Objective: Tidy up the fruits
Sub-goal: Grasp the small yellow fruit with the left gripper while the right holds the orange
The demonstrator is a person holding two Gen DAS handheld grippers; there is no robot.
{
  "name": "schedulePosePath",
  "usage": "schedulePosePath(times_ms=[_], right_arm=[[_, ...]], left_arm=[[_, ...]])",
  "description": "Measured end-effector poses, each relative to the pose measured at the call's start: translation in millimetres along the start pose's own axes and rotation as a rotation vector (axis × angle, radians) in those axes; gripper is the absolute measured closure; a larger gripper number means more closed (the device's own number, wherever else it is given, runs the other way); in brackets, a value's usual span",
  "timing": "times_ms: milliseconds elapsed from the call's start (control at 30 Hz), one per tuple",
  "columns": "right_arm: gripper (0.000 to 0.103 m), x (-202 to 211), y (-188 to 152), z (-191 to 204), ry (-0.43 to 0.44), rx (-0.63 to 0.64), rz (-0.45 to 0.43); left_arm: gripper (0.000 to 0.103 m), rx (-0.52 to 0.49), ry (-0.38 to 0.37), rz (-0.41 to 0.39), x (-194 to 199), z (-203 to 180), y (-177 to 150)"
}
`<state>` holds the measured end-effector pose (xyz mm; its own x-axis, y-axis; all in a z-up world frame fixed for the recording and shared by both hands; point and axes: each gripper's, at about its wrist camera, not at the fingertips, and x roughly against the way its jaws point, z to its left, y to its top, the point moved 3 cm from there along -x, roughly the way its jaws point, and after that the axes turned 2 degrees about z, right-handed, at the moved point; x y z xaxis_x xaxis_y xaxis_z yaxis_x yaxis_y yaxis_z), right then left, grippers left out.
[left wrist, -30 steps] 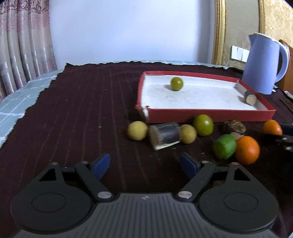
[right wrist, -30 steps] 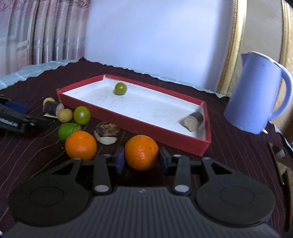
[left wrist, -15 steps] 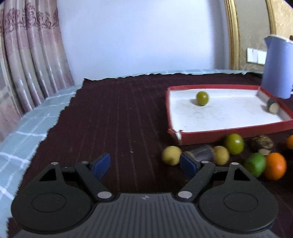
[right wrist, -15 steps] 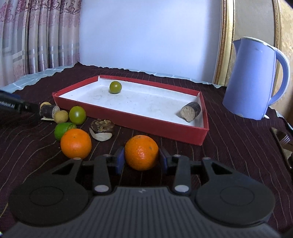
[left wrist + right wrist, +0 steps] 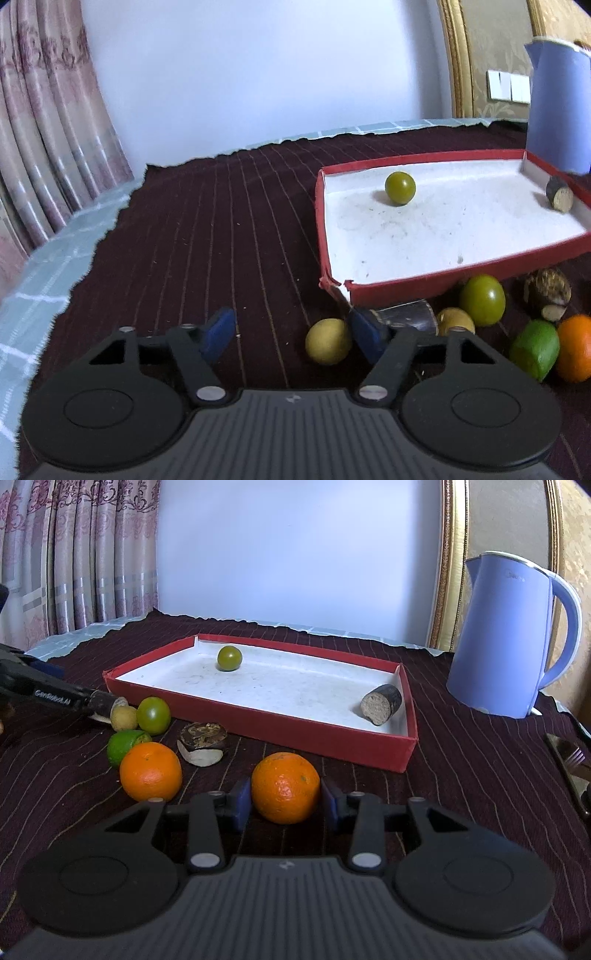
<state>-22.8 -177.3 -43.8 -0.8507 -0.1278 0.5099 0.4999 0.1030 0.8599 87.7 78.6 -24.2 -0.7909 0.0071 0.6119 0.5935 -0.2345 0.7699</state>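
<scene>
since the earlier frames the left gripper [image 5: 291, 334] has swung off the middle of the fruit row toward its left end, and its jaws have just been closing; nothing sits between the blue pads, only bare cloth. the small yellow fruit [image 5: 328, 346] lies just beside the right-hand pad [image 5: 367, 334], which overlaps the dark sugarcane piece [image 5: 408, 315] in view; whether it touches the piece cannot be told. judged intent: lining up on that end of the row for the next pick. the gripper points down at a shallow slant, low over the dark striped tablecloth [image 5: 207, 236].

right gripper [image 5: 284, 799] is unmoved, at the same downward slant. its pads sit narrow against both sides of the orange [image 5: 285, 787], gripping it, with the fruit appearing to rest on the cloth in front of the near long wall of the red tray [image 5: 295, 738]. judged reason: the hold is ready for a lift over that wall.

tray contents: one green fruit [image 5: 229, 658] near the far left corner, one sugarcane piece [image 5: 380, 704] in the right end. still outside along the near wall: second orange [image 5: 150, 771], lime [image 5: 123, 745], green fruit [image 5: 153, 715], brown husked piece [image 5: 202, 743]. blue kettle [image 5: 506, 635] stands beyond the tray's right end.
</scene>
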Motion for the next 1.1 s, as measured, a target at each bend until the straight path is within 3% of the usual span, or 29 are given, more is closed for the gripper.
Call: schedulePosePath(times_ms=[167,467,633,800,967,1100], right_arm=[[0.066,0.1,-0.2,-0.4,0.001,-0.003,0.0],[0.066,0.5,-0.4,-0.1,-0.005,-0.002,0.001],[0.066,-0.3,0.1,0.7,-0.008,0.0,0.001],[0.066,-0.8,-0.1,-0.4,-0.003,-0.007,0.004],[0.066,-1.2,0.2,-0.7,-0.005,-0.007,0.005],[0.066,-0.9,0.7,-2.5,-0.016,-0.022,-0.001]], left_arm=[[0.049,0.019,-0.055,-0.017,1.2,1.0,-5.2],[0.05,-0.057,-0.058,0.003,2.8,-1.8,-17.1],[0.076,-0.03,-0.132,0.035,-8.3,-5.0,-5.8],[0.076,-0.048,-0.114,0.012,-3.6,-10.4,-11.4],[0.076,0.007,-0.119,0.014,8.7,-5.4,-13.9],[0.076,0.009,-0.071,-0.052,36.3,-12.7,-11.2]])
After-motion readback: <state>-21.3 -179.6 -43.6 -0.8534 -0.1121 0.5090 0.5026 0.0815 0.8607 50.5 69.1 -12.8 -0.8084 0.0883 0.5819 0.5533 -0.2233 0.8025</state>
